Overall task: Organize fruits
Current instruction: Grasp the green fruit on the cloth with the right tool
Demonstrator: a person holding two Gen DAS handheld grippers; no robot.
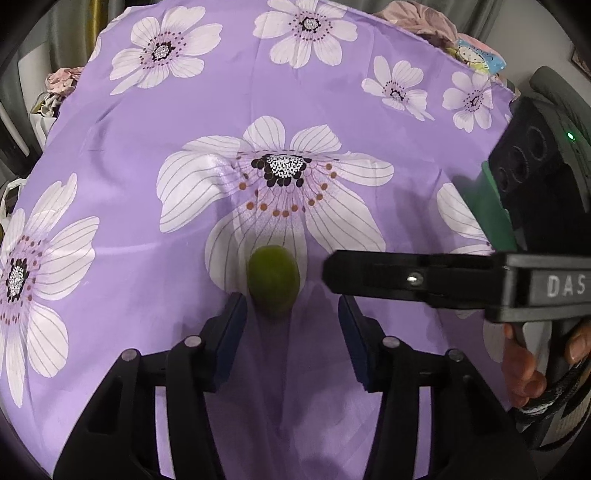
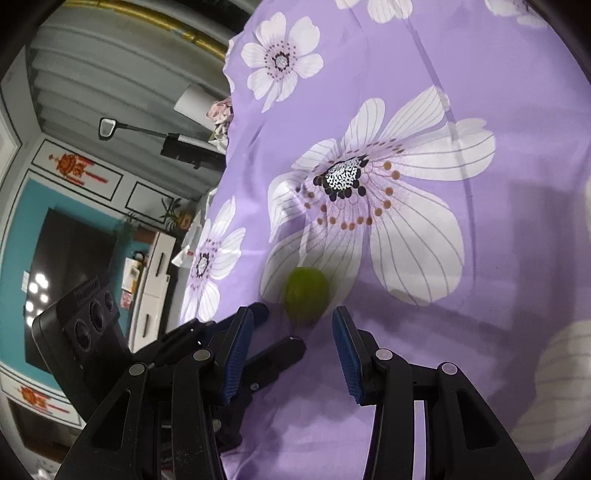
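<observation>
A small green fruit [image 1: 273,282] lies on the purple flowered cloth [image 1: 177,206]. My left gripper [image 1: 291,306] is open, its blue pads just short of the fruit, which sits at the mouth of the jaws. The right gripper comes in from the right in the left wrist view, its black finger [image 1: 406,278] level with the fruit and a little to its right. In the right wrist view the same fruit [image 2: 306,295] lies just ahead of my open right gripper [image 2: 293,321], and the left gripper's fingers [image 2: 275,356] show at lower left.
The cloth [image 2: 424,258] covers a table whose far and left edges drop off. Crumpled clothes [image 1: 424,18] and a colourful packet [image 1: 480,55] lie beyond the far edge. A room with a cabinet [image 2: 155,273] and a dark screen shows to the left in the right wrist view.
</observation>
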